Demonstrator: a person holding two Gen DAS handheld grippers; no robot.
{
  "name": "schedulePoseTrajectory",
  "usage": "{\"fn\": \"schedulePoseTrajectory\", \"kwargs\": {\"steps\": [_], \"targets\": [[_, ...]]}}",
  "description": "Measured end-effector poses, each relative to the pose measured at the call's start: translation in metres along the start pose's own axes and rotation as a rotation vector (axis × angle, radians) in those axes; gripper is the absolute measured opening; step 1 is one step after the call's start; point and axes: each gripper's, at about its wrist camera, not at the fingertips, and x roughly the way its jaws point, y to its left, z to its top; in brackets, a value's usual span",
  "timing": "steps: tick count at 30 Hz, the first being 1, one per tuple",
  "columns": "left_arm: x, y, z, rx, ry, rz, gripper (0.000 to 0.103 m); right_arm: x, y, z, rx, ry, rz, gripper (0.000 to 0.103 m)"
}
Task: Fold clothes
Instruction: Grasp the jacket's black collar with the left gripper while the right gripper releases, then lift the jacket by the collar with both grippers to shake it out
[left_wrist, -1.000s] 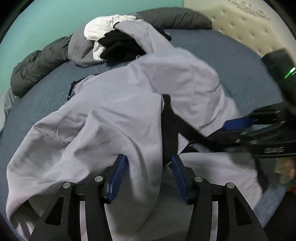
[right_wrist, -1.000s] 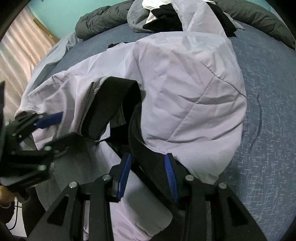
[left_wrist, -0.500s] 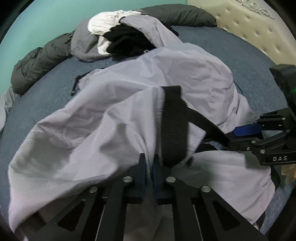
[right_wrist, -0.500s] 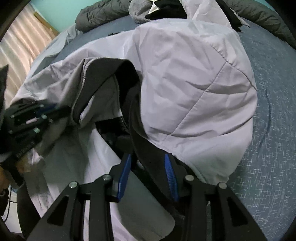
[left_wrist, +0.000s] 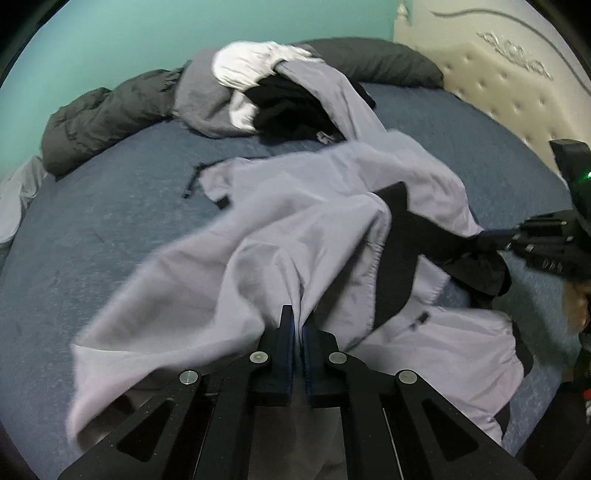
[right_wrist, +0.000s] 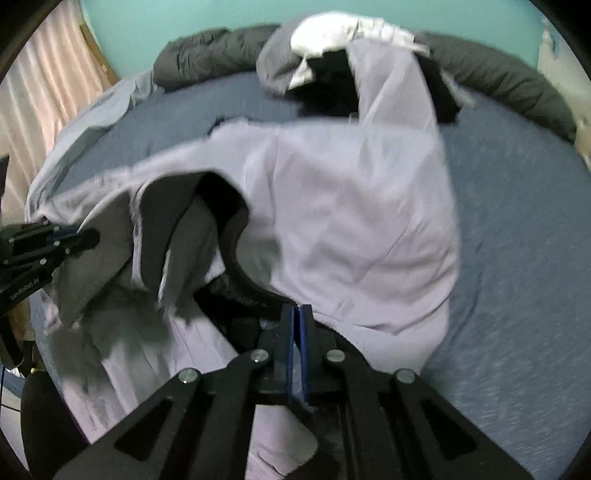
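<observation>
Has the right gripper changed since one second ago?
Yes. The right gripper has shut on the lavender jacket and lifted it; more blue bedsheet and teal wall show.

jacket (left_wrist: 314, 206) on bed (left_wrist: 110, 221), clothes pile (left_wrist: 266, 96) behind

Blue bed (left_wrist: 110, 206); lilac jacket (left_wrist: 295, 229) spread on it; clothes pile (left_wrist: 266, 99) at far side; dark duvet (left_wrist: 99, 118) rolled along far edge

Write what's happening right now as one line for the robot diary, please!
step: fold clothes | left gripper: shut on lilac jacket | right gripper: shut on jacket's black trim | jacket: partly lifted off blue bed | clothes pile: untouched
</observation>
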Motion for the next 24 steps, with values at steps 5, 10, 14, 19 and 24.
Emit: {"fn": "schedulePoseTrajectory", "kwargs": {"steps": [5,10,14,19,24], "targets": [[-0.045,0.027,0.009,-0.024,-0.063,0.038,0.003,-0.048,0.012,0.025,0.010,-0.126,-0.030,0.002],[-0.106,0.040,0.023,-0.031,-0.153,0.059,0.003,-0.115,0.035,0.038,-0.005,-0.244,-0.049,0.002],[-0.154,0.042,0.040,-0.040,-0.230,0.066,0.003,-0.176,0.051,0.058,-0.028,-0.342,-0.064,0.002],[-0.230,0.042,0.069,-0.040,-0.349,0.086,0.003,-0.256,0.079,0.079,-0.062,-0.475,-0.092,0.002],[-0.309,0.045,0.104,-0.035,-0.464,0.094,0.003,-0.335,0.102,0.101,-0.089,-0.596,-0.108,0.002]]}}
